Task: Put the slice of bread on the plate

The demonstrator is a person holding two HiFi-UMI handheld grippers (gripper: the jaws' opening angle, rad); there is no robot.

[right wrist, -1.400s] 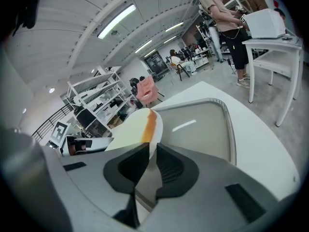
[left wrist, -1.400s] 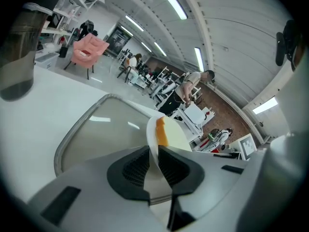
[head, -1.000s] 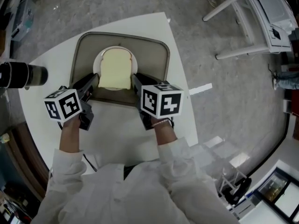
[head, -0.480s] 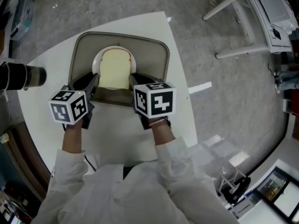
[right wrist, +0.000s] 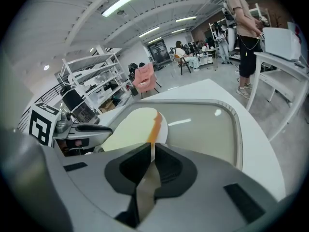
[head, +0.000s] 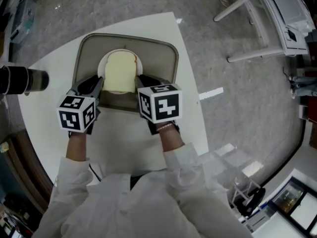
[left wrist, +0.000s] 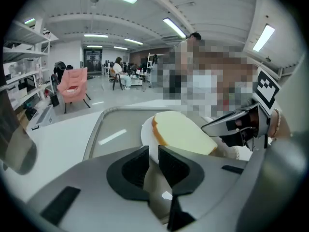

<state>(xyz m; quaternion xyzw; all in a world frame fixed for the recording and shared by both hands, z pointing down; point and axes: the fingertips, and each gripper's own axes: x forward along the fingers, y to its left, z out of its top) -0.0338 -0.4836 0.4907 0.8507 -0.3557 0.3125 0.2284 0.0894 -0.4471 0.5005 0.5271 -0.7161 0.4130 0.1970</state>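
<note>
Bread slice on plate, in tray (on table)

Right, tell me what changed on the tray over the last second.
The left gripper and the right gripper each rolled at the wrist, and their tops drew closer together. The bread tipped slightly, so its brown right edge now shows. Nothing was let go or newly gripped: both pairs of jaws appear to stay pinched on the plate rim. The tray stayed put.

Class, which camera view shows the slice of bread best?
Head view: nearly the whole slice of bread is seen from above. Both gripper views show it foreshortened, near edge hidden behind the jaws.
</note>
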